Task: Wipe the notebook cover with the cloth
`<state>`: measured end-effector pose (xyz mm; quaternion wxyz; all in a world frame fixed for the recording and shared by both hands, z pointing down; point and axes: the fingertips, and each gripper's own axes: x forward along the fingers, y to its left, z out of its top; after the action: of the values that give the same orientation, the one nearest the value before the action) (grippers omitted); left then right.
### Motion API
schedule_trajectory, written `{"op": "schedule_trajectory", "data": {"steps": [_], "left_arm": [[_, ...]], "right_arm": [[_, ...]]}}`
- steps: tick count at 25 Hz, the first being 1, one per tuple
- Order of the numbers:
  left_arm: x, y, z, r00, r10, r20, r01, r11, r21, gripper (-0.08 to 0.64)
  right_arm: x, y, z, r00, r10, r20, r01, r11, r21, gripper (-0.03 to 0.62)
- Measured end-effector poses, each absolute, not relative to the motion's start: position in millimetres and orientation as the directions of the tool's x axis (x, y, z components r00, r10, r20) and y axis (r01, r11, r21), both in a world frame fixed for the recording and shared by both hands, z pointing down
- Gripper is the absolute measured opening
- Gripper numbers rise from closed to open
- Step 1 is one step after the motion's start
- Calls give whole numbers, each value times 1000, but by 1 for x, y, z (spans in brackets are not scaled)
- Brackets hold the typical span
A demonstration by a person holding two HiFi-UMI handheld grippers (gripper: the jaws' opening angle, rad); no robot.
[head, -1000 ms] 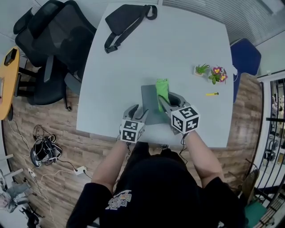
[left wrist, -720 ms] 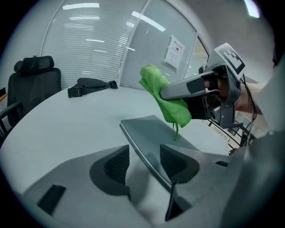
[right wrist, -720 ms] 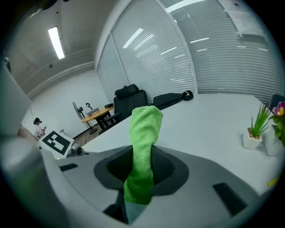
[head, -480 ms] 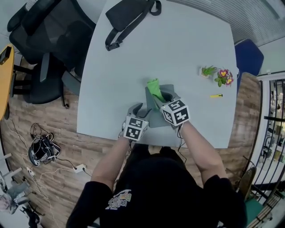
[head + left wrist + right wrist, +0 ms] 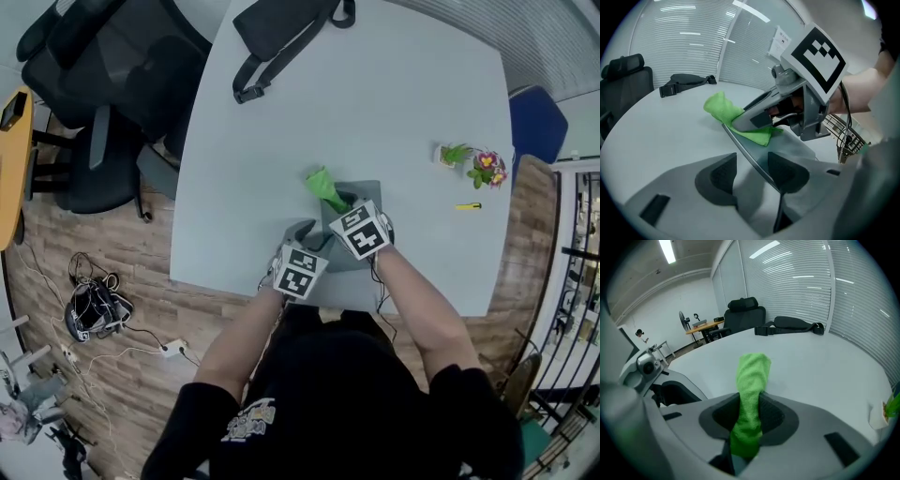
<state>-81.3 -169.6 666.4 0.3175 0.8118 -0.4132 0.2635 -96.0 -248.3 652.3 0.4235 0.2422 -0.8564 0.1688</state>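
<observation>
A grey notebook (image 5: 364, 199) lies near the front edge of the pale table (image 5: 375, 103). My right gripper (image 5: 340, 201) is shut on a green cloth (image 5: 324, 184), which rests over the notebook's far left corner. In the right gripper view the cloth (image 5: 751, 390) stands up between the jaws of the right gripper (image 5: 750, 416). My left gripper (image 5: 306, 236) sits at the notebook's near left corner. In the left gripper view that gripper (image 5: 752, 176) is open, jaws astride the notebook's edge (image 5: 750, 157), the right jaw over the cover, the cloth (image 5: 724, 108) lying beyond.
A black strap bag (image 5: 281, 28) lies at the table's far side. Two small potted plants (image 5: 473, 164) and a yellow pen-like object (image 5: 469, 206) sit to the right. Black office chairs (image 5: 103, 84) stand to the left, with cables (image 5: 94, 309) on the wood floor.
My right gripper has dragged the cloth leftward across the notebook, from near its middle top to its far left corner. The left gripper has stayed at the near left corner.
</observation>
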Motion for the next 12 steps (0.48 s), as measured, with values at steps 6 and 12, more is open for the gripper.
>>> {"op": "schedule_trajectory", "data": {"steps": [6, 12], "left_arm": [[-83, -169, 667, 520, -498, 694, -837, -460, 298, 210], [-83, -170, 670, 516, -502, 694, -839, -460, 291, 210]], "right_arm": [[-100, -250, 654, -504, -267, 821, -534, 844, -54, 114], [-95, -253, 656, -523, -266, 810, -563, 821, -94, 114]]}}
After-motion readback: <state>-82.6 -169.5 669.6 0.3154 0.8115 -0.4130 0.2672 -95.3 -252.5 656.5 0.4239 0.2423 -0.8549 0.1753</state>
